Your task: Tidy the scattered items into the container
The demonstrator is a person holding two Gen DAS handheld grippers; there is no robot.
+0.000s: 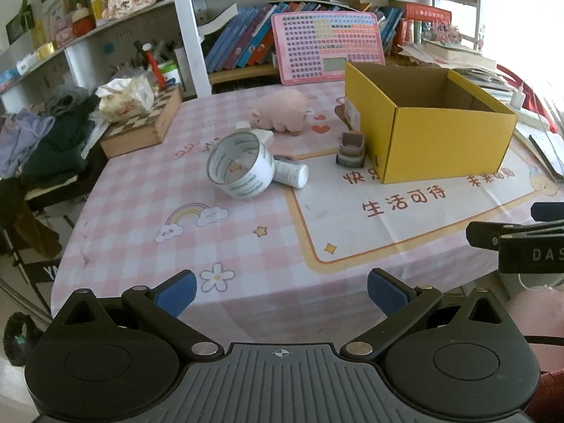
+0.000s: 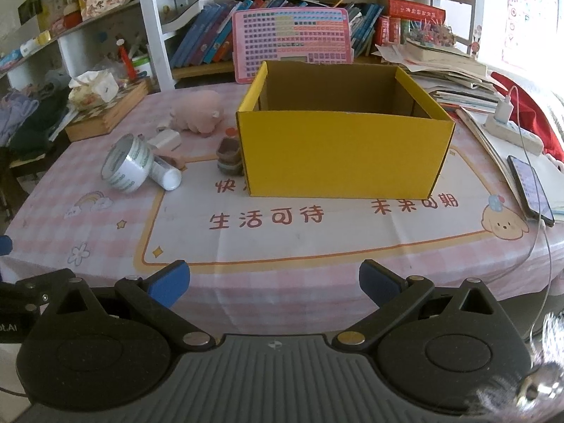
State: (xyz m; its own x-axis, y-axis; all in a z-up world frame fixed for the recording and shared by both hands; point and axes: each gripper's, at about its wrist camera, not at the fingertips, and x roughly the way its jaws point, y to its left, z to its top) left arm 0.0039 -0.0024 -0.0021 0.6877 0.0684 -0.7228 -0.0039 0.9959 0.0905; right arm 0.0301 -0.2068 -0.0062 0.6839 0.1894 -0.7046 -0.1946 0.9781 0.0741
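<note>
An open yellow cardboard box (image 1: pixel 440 141) (image 2: pixel 342 155) stands on the pink tablecloth. Left of it lie a roll of clear tape (image 1: pixel 241 165) (image 2: pixel 127 167), a white tube (image 1: pixel 290 173) (image 2: pixel 166 174) leaning against it, a pink plush pig (image 1: pixel 280 110) (image 2: pixel 197 112), a white charger plug (image 1: pixel 262 136) (image 2: pixel 165 140) and a small stack of dishes (image 1: pixel 350 149) (image 2: pixel 230 158) beside the box. My left gripper (image 1: pixel 280 292) is open and empty at the table's near edge. My right gripper (image 2: pixel 273 283) is open and empty, in front of the box.
A wooden chessboard box (image 1: pixel 141 125) with a tissue pack sits at the far left. A phone (image 2: pixel 530 185) on a cable, a power strip (image 2: pixel 511 130) and papers lie at the right. Bookshelves and a pink keyboard toy (image 2: pixel 292 40) stand behind.
</note>
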